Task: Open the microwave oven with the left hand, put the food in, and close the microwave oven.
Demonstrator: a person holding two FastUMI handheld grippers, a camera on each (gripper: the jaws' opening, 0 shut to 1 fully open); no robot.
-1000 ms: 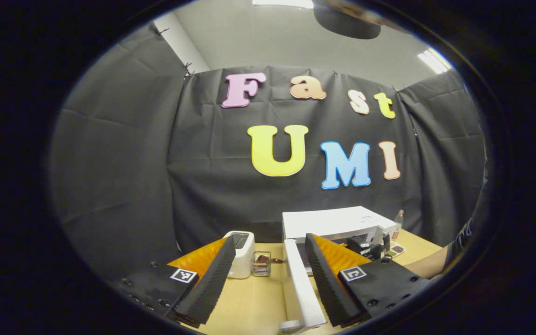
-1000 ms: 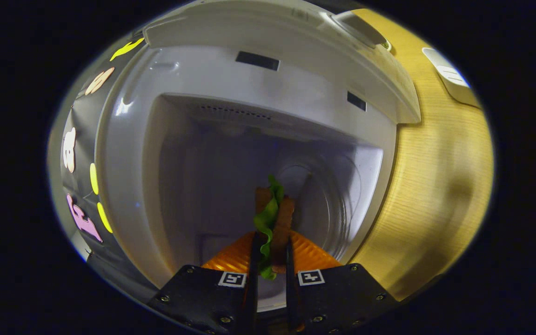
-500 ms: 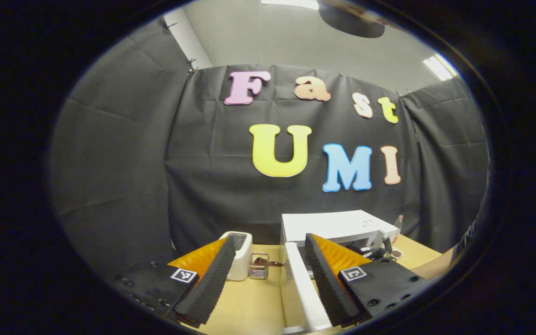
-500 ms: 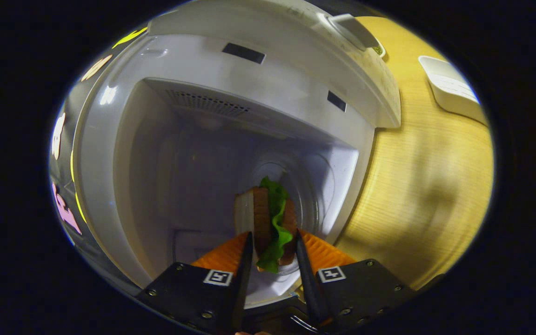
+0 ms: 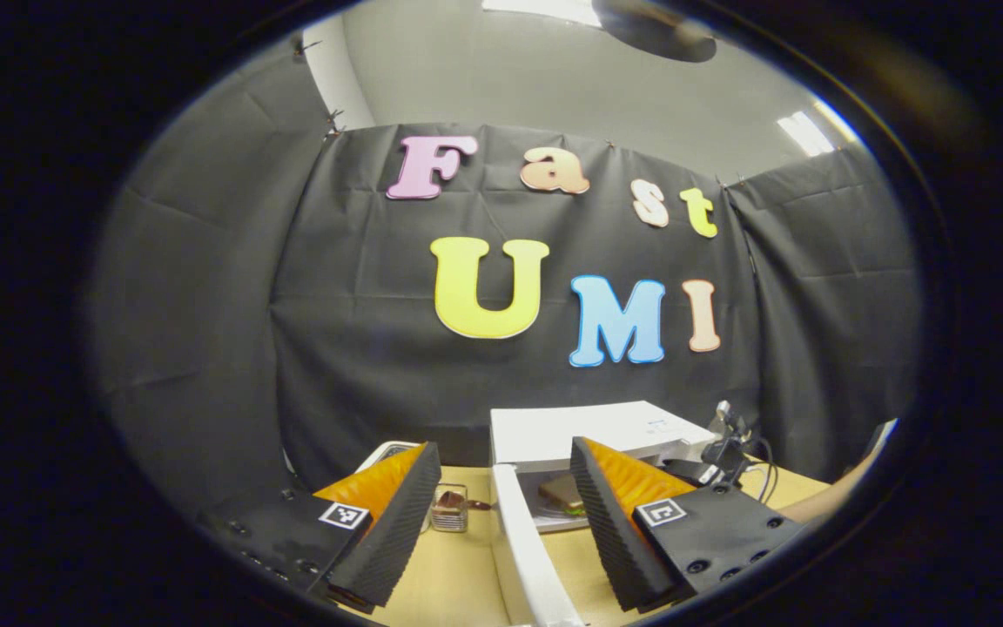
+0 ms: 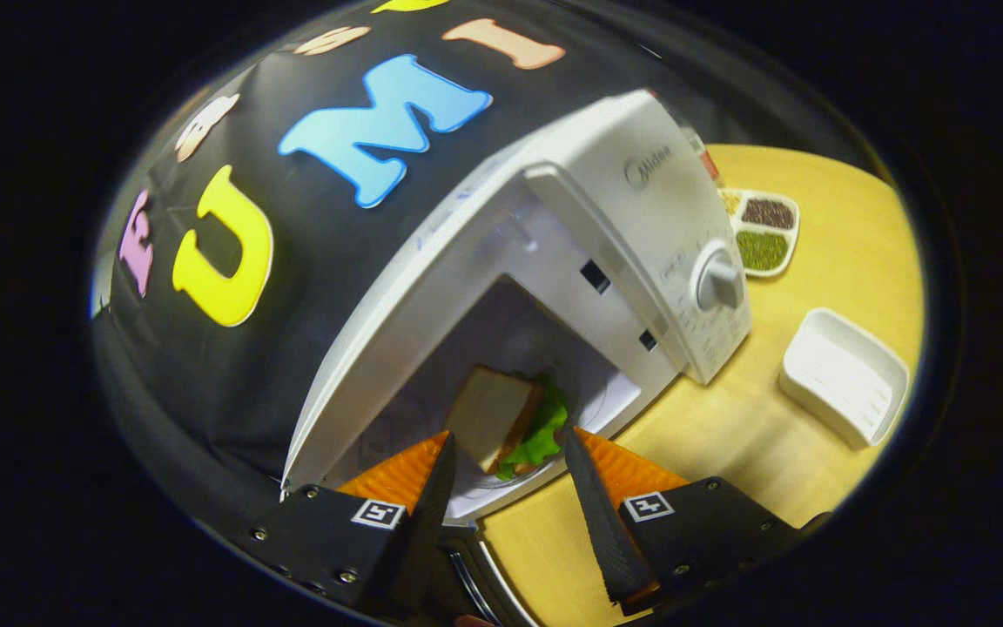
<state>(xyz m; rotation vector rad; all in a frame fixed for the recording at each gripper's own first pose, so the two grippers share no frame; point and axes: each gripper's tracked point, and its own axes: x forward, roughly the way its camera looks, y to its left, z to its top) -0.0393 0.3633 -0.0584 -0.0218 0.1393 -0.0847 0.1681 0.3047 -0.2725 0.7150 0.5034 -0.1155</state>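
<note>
A sandwich (image 6: 501, 418) lies inside the open microwave oven (image 6: 641, 218), on the cavity floor near the doorway, its job of delivery apparently done. From left to right in the left gripper view: a toaster (image 5: 384, 451) and a small glass container (image 5: 448, 509) stand toward the surface's far left edge; the microwave's door (image 5: 523, 549) juts edge-on between the released jaws of the left gripper (image 5: 501, 514), placed, it seems, to swing the door shut; the sandwich (image 5: 564, 494) shows within. In the right gripper view the right gripper (image 6: 506, 496) hangs just outside the cavity, jaws spread and grasping nothing, clear of the food. The sandwich rests flat, bread face up, lettuce fringing its door-side edge, long axis running roughly front to back. A white tray (image 6: 845, 374) and seed dish (image 6: 763, 235) sit by the surface's (image 6: 815, 496) right edge.
</note>
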